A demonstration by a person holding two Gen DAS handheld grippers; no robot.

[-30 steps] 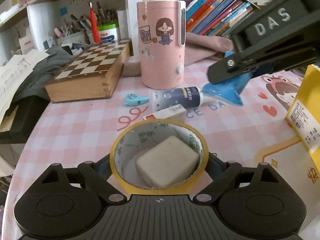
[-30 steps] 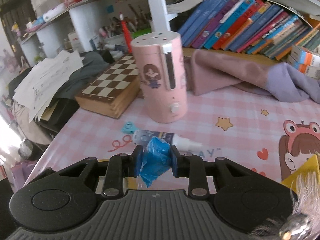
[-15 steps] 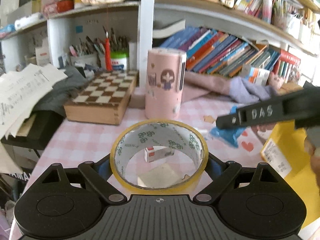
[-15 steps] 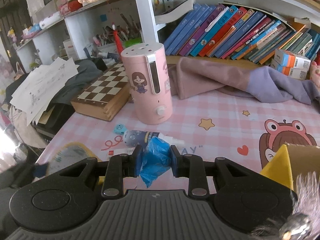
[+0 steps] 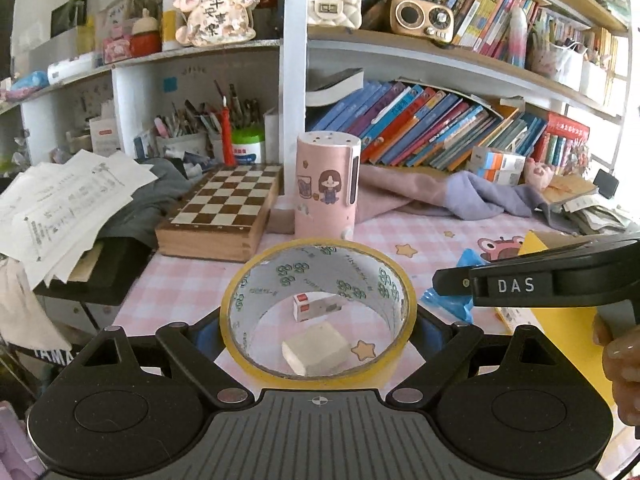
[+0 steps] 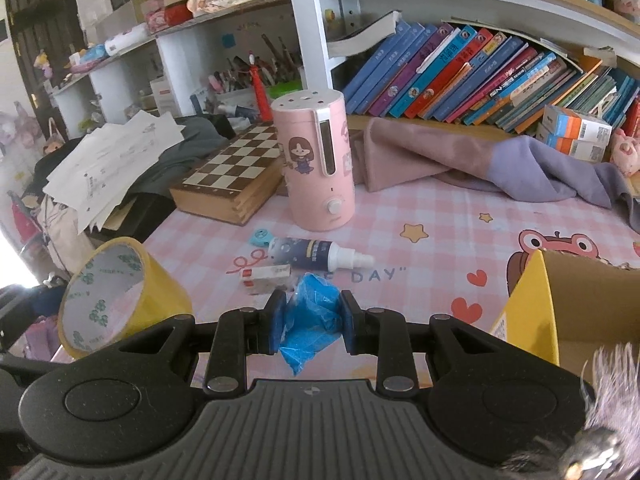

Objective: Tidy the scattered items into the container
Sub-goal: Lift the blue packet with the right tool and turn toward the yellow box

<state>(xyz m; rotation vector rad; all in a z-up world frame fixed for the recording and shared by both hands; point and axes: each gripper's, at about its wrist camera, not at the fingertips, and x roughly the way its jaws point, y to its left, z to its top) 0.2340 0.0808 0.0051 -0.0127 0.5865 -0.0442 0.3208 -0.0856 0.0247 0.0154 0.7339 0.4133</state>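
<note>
Home study corner: crammed bookshelves (image 5: 420, 120), chessboard (image 5: 224, 208), pen pots (image 5: 188, 136), pink cartoon tablecloth (image 6: 440, 240).

tape roll (image 5: 316, 308) yellow, green-print liner | bag (image 6: 310, 318) blue | box (image 6: 528, 300) yellow | tablecloth (image 6: 440, 216) pink check

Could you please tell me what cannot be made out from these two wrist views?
- Yellow box interior: right wrist view, cut off by the frame edge and its own wall.
- White eraser: left wrist view only; its edges are hidden by the tape roll.
- Small carton print: too small.
- Blue bag contents: crumpled, opaque.
</note>
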